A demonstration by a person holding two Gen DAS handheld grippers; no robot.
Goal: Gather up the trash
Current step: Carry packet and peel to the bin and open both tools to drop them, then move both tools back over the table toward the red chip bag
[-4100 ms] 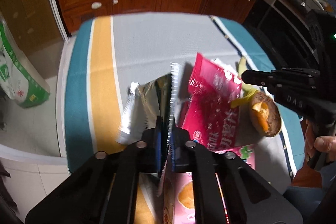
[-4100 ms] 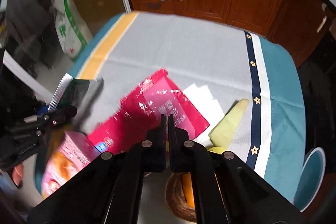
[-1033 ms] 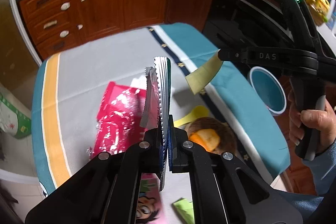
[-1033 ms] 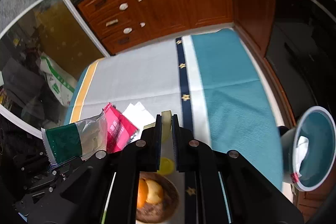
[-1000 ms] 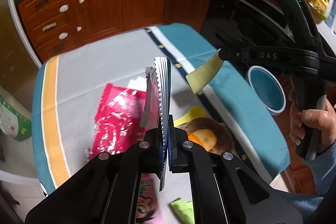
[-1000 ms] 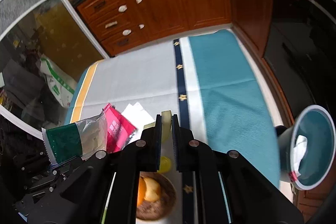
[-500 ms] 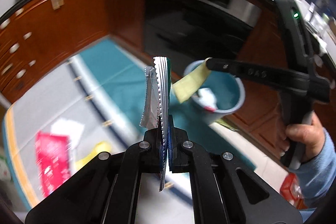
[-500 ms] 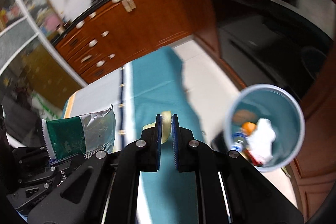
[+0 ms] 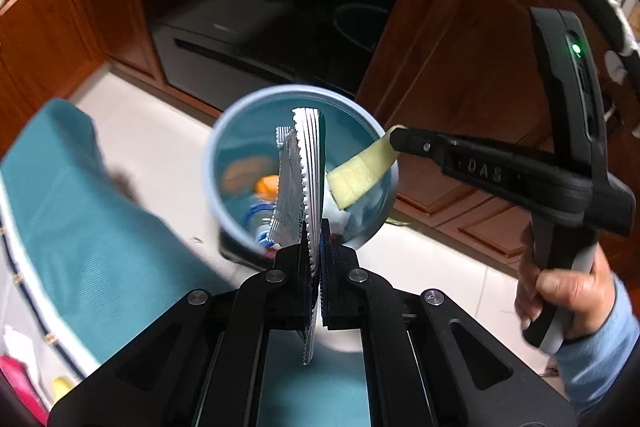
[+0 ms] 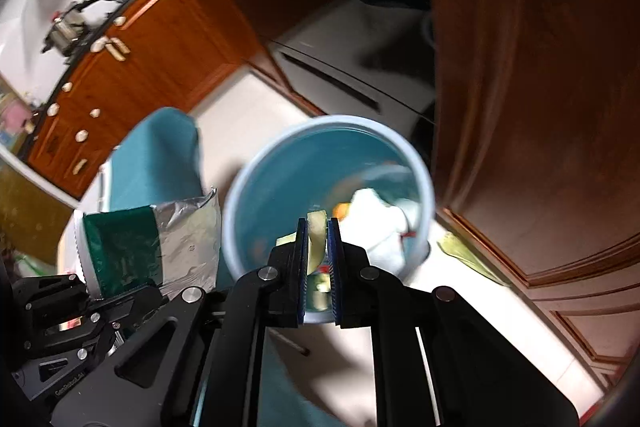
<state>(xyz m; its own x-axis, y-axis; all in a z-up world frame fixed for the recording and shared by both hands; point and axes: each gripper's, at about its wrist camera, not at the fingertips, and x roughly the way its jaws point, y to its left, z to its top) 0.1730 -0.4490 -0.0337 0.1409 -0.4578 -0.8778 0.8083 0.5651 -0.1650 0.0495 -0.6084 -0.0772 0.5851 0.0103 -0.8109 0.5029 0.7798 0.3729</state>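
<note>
My left gripper (image 9: 315, 227) is shut on a green and silver foil snack wrapper (image 9: 302, 171), held edge-on above a blue trash bin (image 9: 224, 131) on the floor. The wrapper also shows in the right wrist view (image 10: 152, 247). My right gripper (image 10: 318, 231) is shut on a pale yellow banana peel strip (image 10: 316, 227), which also shows in the left wrist view (image 9: 362, 173), hanging over the bin's right rim. The bin (image 10: 256, 163) holds white paper, an orange piece and other trash.
The table with its teal cloth (image 9: 72, 211) lies to the left and below. A red packet (image 9: 16, 383) lies on it. Brown cabinets (image 10: 540, 107) and a dark oven (image 9: 256, 27) stand behind the bin. A scrap (image 10: 464, 255) lies on the white floor beside the bin.
Both grippers have swung from over the table to above the trash bin, which now fills the middle of both views. Each still holds its piece of trash.
</note>
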